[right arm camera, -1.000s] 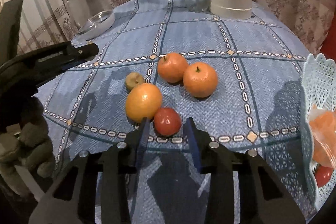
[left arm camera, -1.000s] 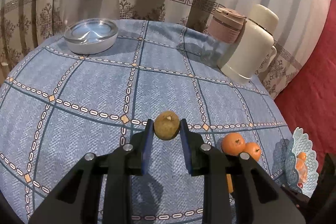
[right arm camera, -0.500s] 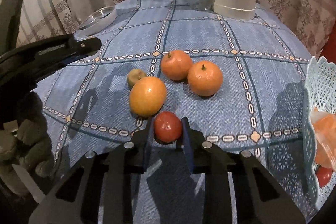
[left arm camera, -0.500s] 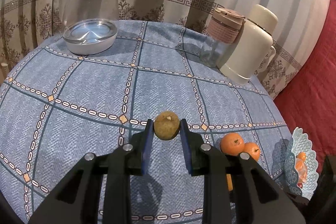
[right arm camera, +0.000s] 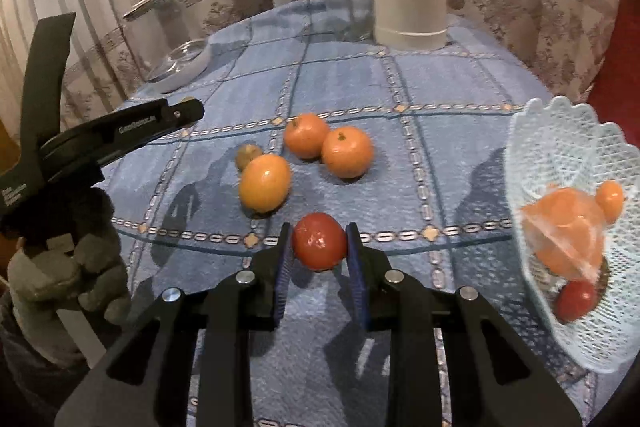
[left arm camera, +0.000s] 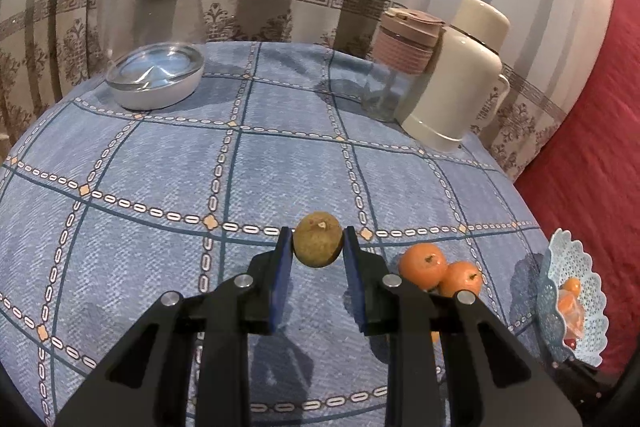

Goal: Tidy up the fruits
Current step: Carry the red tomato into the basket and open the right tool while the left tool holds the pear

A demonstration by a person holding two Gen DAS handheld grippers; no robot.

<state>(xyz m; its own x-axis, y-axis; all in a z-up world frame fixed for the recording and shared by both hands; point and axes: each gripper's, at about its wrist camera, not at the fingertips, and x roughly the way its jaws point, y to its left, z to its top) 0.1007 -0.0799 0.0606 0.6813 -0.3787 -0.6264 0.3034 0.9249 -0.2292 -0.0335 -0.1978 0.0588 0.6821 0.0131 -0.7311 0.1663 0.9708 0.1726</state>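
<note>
Lifted clear of the cloth since a moment ago, the red tomato now sits pinched between the blue pads of the right gripper, which has swung toward the pale lace basket on the right. Before, the tomato lay beside the yellow-orange fruit; now they are apart. The left gripper holds as it did, its pads narrowed onto a small brown-green fruit that touches both.

From the right wrist you can see into the basket: bagged orange pieces, a small orange and another red fruit. Two mandarins touch each other on the blue checked tablecloth, and a brown-green fruit peeks out behind the yellow-orange one. The left wrist view shows the basket only edge-on, but shows plainly the glass kettle, the pink-lidded cup and the cream flask.

White lettering runs along the left gripper's black arm in the right view; I cannot read it. Brown print on the flask is also unreadable.
</note>
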